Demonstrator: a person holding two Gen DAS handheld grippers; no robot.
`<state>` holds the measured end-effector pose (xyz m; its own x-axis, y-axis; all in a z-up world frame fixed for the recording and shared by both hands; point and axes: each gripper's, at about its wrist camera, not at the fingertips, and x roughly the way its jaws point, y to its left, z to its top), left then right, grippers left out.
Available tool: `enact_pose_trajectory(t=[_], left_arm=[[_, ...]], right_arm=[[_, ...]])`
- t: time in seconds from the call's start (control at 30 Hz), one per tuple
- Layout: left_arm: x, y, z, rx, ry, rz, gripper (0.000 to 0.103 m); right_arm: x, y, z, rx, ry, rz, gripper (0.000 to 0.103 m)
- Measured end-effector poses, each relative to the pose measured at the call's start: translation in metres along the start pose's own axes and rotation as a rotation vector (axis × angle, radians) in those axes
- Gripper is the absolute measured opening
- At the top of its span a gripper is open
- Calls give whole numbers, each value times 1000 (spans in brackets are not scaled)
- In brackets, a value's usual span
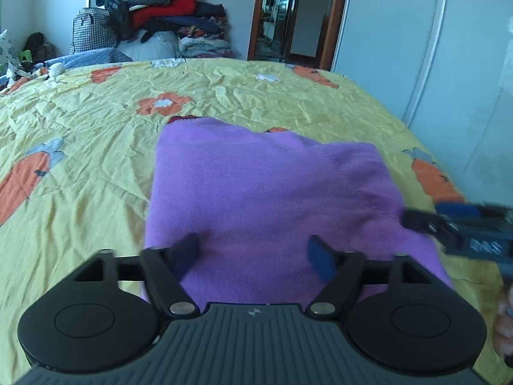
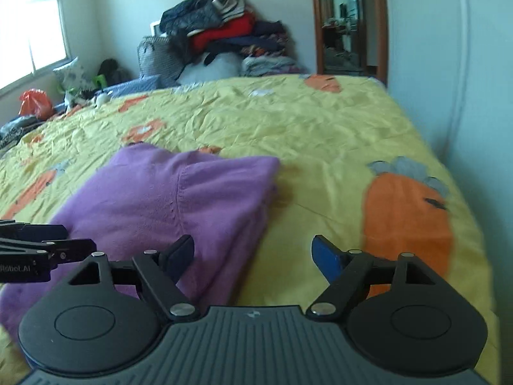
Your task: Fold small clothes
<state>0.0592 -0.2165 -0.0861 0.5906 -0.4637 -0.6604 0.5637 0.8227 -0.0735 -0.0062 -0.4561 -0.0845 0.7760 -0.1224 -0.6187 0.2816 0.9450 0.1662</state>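
Room: we are over a bed (image 1: 288,96) spread with a yellow cover printed with orange carrots and flowers; a pile of clothes (image 1: 166,16) is stacked against the far wall, beside a doorway (image 1: 288,16) and a white wardrobe (image 1: 416,48).

Garment: we see one purple fleece garment (image 1: 263,192) lying flat on the cover, already doubled over at least once, with a stitched seam running across its upper layer.

Long axis: in the left wrist view the garment runs away from us, near edge under the fingers, far edge towards the wall.

Left gripper: our left gripper (image 1: 256,253) has its fingers spread wide and holds nothing; it sits directly above the near end of the garment, both tips over purple cloth.

Right gripper: our right gripper (image 2: 255,253) is likewise spread wide and empty; its left finger is over the garment's right edge (image 2: 266,211), its right finger over bare yellow cover.

Which is nearer: we judge the left gripper better centred on the cloth, and the right one set at its right-hand side, so the garment lies ahead and to the left of the right fingers.

Cross view: each gripper shows at the edge of the other's camera, so the two are close together at the near end.

Next move: we judge it turns on taking the near edge and carrying it along the long axis.

Doubt: whether either tip touches the cloth, we cannot tell.
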Motion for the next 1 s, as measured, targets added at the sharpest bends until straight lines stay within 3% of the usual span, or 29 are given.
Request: enact_pose_trajectory(t=[0.07,0.2,0.3,0.4,0.47,0.53,0.6,0.73,0.8,0.83,0.87,0.9,0.93,0.97,1.0], left_arm=[[-13,1,-5,1,1,20,97],[-41,10,-22,2,-2,29,99],[-58,16,-41,16,4,41,101],[-77,23,-49,7,-51,-42,102],[-71,27,-40,-47,-12,-135,102],[-58,31,-34,-121,48,-161,102],[-54,30,-34,-104,48,-110,101],[-49,24,-44,-14,68,-77,96],[-38,22,-56,7,133,-51,92],[-37,19,-65,24,116,-42,98],[-39,16,-71,56,87,-14,101],[-41,16,-75,48,72,-8,101],[-43,18,-75,31,76,-15,101],[-44,20,-74,24,84,-26,102],[-45,22,-75,26,85,-29,102]], right_arm=[[-23,-3,-13,18,31,38,83],[-74,-8,-58,-17,127,88,83],[-123,-16,-95,-108,175,53,83],[-165,-31,-114,-170,183,-57,83],[-178,-39,-106,-109,135,-73,85],[-176,-46,-90,15,41,32,91],[-158,-44,-78,132,-21,144,92],[-102,-12,-59,81,-33,144,91],[-85,21,-54,-60,-69,175,73],[-78,37,-52,-131,-80,190,55],[-68,49,-48,-182,-63,204,45],[-53,56,-45,-207,-18,211,42],[-35,57,-43,-217,35,190,33],[-18,53,-44,-236,74,124,30],[-15,43,-42,-225,45,134,27]])
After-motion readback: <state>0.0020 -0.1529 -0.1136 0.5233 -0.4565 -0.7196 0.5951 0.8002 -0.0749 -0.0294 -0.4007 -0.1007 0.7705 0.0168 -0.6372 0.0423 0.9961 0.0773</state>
